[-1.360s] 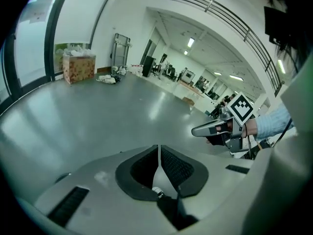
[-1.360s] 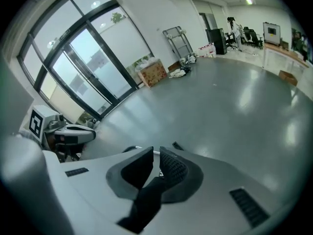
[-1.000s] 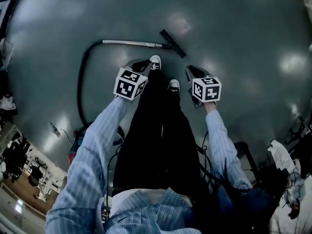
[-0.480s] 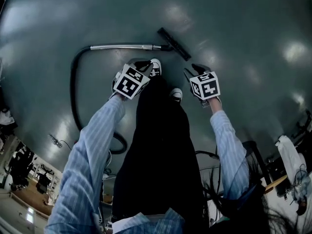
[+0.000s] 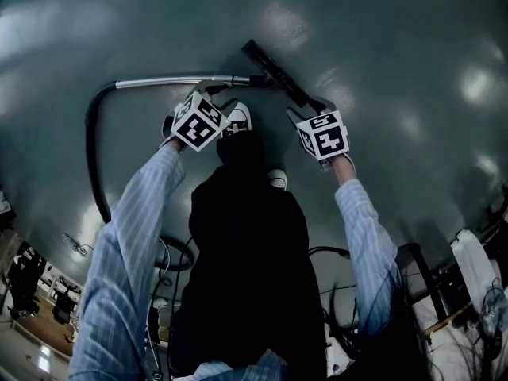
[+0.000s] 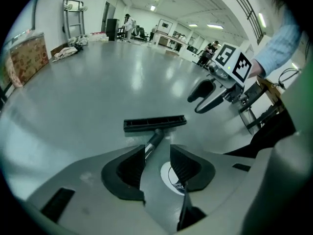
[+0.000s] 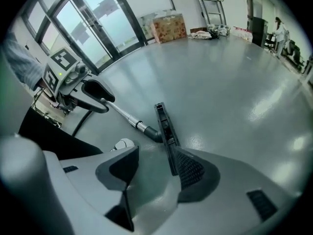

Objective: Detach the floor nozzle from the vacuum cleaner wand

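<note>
A silver vacuum wand (image 5: 182, 79) lies on the grey floor and ends in a black floor nozzle (image 5: 278, 74). In the head view my left gripper (image 5: 213, 94) hangs just over the wand near the joint, and my right gripper (image 5: 306, 109) is over the nozzle's near end. In the left gripper view the left gripper (image 6: 157, 151) is open, its jaws having just been opening, and the wand (image 6: 152, 142) shows in the gap without touching the pads. My right gripper (image 7: 156, 155) has also just been opening and is open, with the nozzle (image 7: 164, 124) running beside one pad.
The black hose (image 5: 91, 153) curves away from the wand to the left and back toward the person. The person's white shoe (image 5: 237, 117) stands close to the wand. Cables and furniture (image 5: 468, 268) sit at the lower right, and boxes (image 7: 168, 27) stand far off.
Both grippers have dropped toward the floor and now sit over the wand and the nozzle. The person has bent lower, so the wand and nozzle look nearer.
</note>
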The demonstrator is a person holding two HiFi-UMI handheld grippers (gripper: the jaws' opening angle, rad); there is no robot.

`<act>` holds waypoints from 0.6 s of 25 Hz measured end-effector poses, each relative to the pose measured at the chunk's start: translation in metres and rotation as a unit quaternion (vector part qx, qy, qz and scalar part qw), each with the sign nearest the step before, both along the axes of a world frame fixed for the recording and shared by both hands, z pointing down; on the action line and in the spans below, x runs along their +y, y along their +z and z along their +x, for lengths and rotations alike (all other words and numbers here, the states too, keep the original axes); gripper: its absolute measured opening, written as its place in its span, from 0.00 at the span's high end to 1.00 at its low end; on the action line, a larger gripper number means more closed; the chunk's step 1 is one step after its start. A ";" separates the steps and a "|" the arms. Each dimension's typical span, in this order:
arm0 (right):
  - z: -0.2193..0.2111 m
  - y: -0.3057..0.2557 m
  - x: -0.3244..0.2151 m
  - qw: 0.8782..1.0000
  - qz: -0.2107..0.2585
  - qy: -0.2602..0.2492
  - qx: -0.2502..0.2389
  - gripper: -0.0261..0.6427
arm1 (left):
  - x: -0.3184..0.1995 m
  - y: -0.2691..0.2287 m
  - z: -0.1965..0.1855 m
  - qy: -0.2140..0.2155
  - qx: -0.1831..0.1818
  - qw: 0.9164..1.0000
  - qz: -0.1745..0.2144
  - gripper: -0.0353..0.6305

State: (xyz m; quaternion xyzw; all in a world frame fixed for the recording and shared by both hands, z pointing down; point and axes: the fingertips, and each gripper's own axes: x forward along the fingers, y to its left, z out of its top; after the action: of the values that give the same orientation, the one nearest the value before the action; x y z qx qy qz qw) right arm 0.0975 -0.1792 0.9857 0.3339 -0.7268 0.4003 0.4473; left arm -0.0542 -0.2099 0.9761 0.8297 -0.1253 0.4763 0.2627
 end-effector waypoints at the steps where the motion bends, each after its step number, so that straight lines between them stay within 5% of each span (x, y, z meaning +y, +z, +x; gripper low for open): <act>1: 0.001 0.011 -0.001 1.000 0.002 -0.004 0.003 0.63 | 0.001 0.014 0.000 0.012 -0.008 1.000 0.004 0.74; 8: 0.008 0.090 -0.002 0.993 0.008 -0.082 0.079 0.60 | 0.002 0.099 -0.010 0.070 -0.063 0.995 0.013 0.71; 15: 0.018 0.129 -0.002 0.985 0.006 -0.120 0.126 0.60 | 0.004 0.147 -0.011 0.160 -0.111 0.980 0.036 0.66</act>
State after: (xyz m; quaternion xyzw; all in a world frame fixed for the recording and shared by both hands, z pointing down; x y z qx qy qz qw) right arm 0.1159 -0.1816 1.1152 0.2950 -0.7016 0.2941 0.5781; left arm -0.0654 -0.2059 1.1228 0.7899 -0.0367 0.5965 0.1374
